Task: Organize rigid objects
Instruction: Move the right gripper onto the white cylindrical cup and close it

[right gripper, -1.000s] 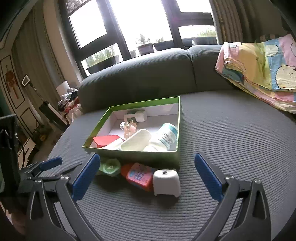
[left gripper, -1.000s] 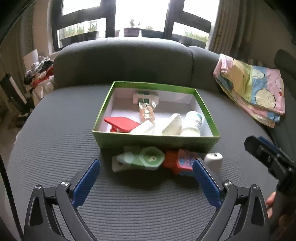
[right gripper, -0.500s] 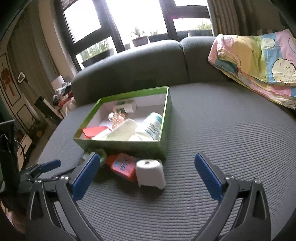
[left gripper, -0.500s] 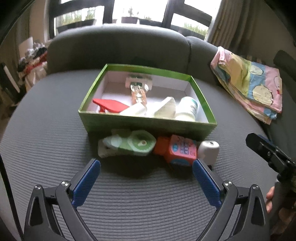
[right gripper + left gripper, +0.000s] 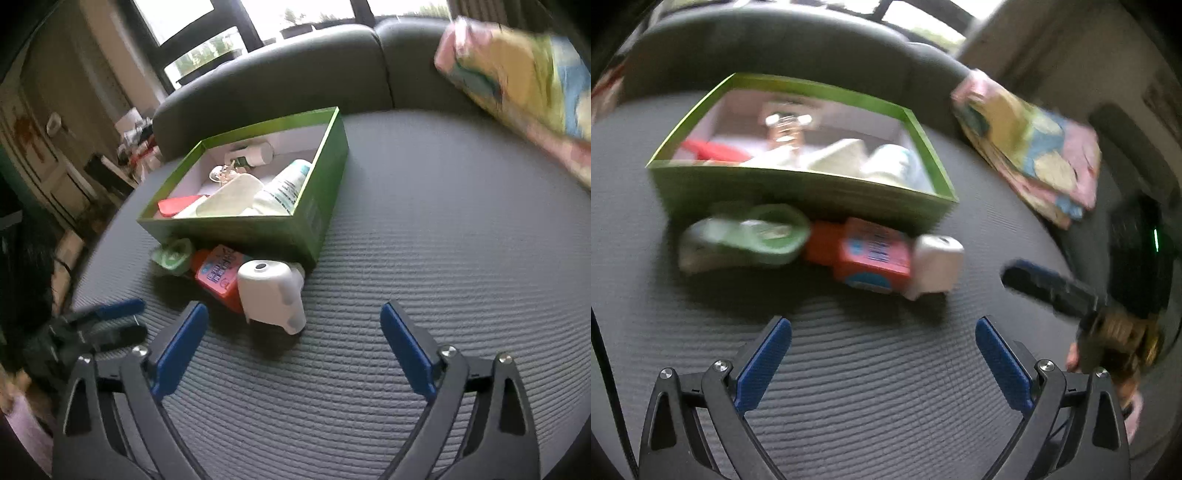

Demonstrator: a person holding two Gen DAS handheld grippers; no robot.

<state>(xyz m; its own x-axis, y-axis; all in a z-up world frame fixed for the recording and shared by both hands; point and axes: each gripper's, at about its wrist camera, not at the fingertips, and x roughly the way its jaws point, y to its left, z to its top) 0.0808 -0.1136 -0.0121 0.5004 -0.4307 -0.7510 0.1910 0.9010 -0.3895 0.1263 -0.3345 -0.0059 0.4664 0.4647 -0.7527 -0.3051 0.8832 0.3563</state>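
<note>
Right tool (image 5: 291, 328) wide apart, blue pads (image 5: 404, 345) bare, jaws just been narrowing a little with nothing between them; hovering over grey ribbed sofa seat (image 5: 424, 258), just short of white capped item (image 5: 271, 295). Left tool (image 5: 882, 350) likewise wide and empty, aimed at same row from other side. Green box (image 5: 321, 206) resting on seat, holding red piece (image 5: 177, 205), white oblong case (image 5: 231, 197), white bottle with teal print (image 5: 286, 188) and small glass bottle (image 5: 225, 171). Outside, against box's near wall: green-and-white item (image 5: 171, 254), orange toy phone (image 5: 218, 275), then white capped item touching it. Patterned blanket (image 5: 524, 85) off to far right. Left view blurred.
</note>
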